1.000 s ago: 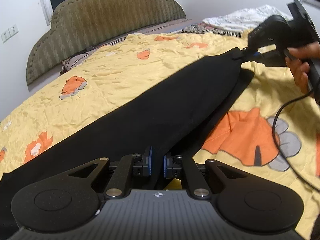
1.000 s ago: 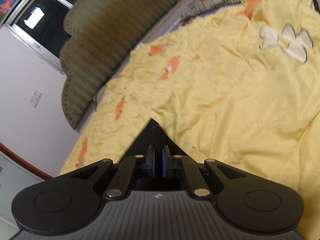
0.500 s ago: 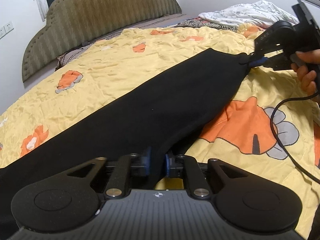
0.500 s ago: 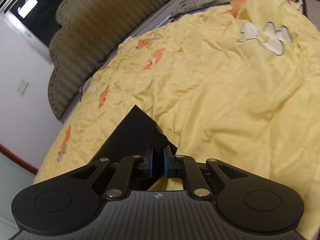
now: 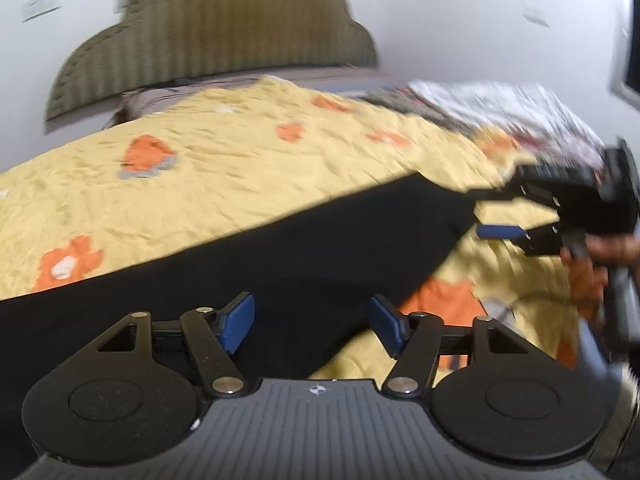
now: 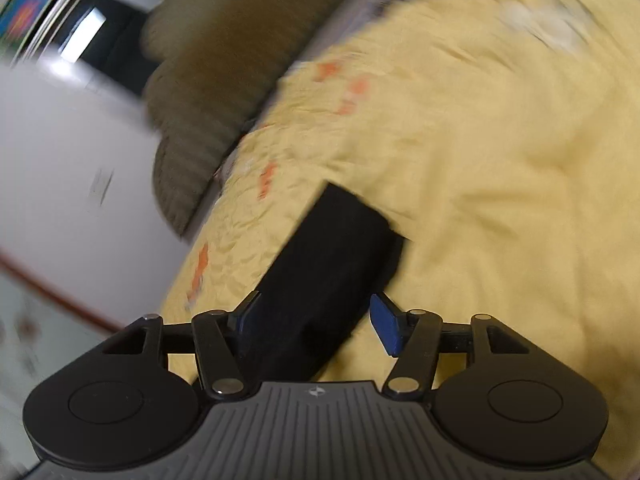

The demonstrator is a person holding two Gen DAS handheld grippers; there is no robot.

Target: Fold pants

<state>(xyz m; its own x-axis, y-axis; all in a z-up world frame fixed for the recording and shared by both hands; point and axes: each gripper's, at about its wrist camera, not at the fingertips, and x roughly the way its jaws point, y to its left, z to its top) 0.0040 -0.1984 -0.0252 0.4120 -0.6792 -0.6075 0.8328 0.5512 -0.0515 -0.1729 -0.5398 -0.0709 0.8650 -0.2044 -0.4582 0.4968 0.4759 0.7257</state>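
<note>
Black pants point(image 5: 248, 256) lie flat as one long dark band across the yellow flowered bedspread point(image 5: 224, 168), running from under the left gripper point(image 5: 310, 326) out to a squared end beside the right gripper point(image 5: 486, 216). Fabric looks soft, limp and light, so it should drape and crease wherever it is unsupported; the corners of the hem or waist edge look like the best places to pinch. Both sets of jaws are opening, pads clear of the cloth, though it lies between them. Left wrist view shows the full length of the pants, the headboard point(image 5: 208, 40) beyond them, and a hand point(image 5: 592, 264) on the right gripper. Right wrist view shows only the blurred pants end point(image 6: 320, 272) near the right gripper point(image 6: 310, 326).
</note>
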